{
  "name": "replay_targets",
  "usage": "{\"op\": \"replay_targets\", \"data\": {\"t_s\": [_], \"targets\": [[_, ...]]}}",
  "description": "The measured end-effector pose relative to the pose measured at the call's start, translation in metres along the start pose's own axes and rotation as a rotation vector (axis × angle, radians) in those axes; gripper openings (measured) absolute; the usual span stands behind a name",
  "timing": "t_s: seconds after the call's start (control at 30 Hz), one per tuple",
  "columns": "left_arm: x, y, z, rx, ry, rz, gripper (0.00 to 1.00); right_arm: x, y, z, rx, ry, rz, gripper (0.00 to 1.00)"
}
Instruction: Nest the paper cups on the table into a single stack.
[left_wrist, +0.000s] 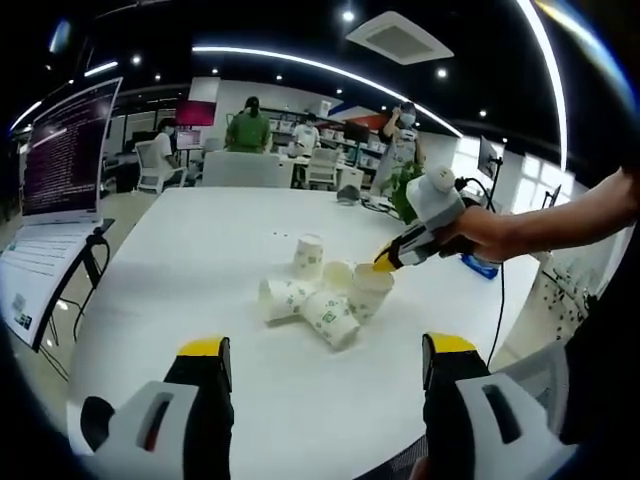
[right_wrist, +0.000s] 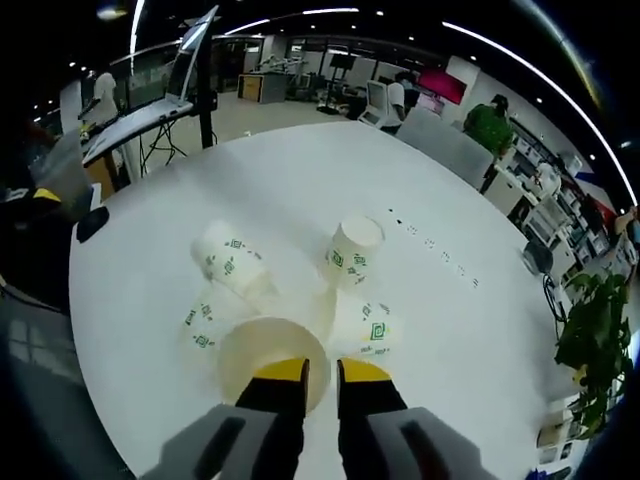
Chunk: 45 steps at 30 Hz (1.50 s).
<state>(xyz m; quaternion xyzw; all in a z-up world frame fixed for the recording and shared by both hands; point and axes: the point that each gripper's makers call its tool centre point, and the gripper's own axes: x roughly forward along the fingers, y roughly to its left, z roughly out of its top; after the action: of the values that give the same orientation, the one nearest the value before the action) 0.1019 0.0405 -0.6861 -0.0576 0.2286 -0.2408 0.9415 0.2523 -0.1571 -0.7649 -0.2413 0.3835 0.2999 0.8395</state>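
right gripper view: right gripper (right_wrist: 320, 372) fingers clamped on rim of upright cup (right_wrist: 268, 358), among cups (left_wrist: 318, 294) clustered mid-desk (left_wrist: 200, 250). left gripper (left_wrist: 328, 362) fingers apart, hanging back. first pickup; next, lift and seat into another upright cup.

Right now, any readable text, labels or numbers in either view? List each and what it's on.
None can be read as words.
Paper cups: green square marks printed on the sides, too small to read.
Monitor at the table's edge: lines of light text on a dark screen, too blurred to read.
Small dark marks on the table top: too small to tell.
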Motion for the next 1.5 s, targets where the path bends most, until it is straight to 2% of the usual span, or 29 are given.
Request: {"op": "replay_targets", "data": {"t_s": [0.1, 0.27, 0.7, 1.0, 1.2, 1.5], "targets": [[0.000, 0.000, -0.001, -0.001, 0.002, 0.001, 0.76, -0.001, -0.002, 0.001, 0.004, -0.011, -0.009, 0.14], [-0.001, 0.000, -0.003, -0.003, 0.004, 0.003, 0.76, -0.005, -0.001, 0.002, 0.011, -0.032, -0.007, 0.16], [-0.004, 0.002, -0.006, -0.009, 0.005, 0.007, 0.76, -0.007, -0.001, 0.017, 0.021, -0.096, 0.005, 0.25], [-0.007, 0.005, -0.007, -0.013, 0.006, 0.016, 0.76, -0.016, -0.003, 0.035, 0.028, -0.154, 0.012, 0.33], [-0.009, 0.010, -0.011, -0.019, 0.008, 0.023, 0.76, -0.013, -0.004, 0.044, 0.046, -0.161, 0.026, 0.36], [-0.012, 0.012, -0.011, -0.027, 0.008, 0.042, 0.77, 0.006, -0.008, 0.064, 0.063, -0.169, 0.044, 0.37]]}}
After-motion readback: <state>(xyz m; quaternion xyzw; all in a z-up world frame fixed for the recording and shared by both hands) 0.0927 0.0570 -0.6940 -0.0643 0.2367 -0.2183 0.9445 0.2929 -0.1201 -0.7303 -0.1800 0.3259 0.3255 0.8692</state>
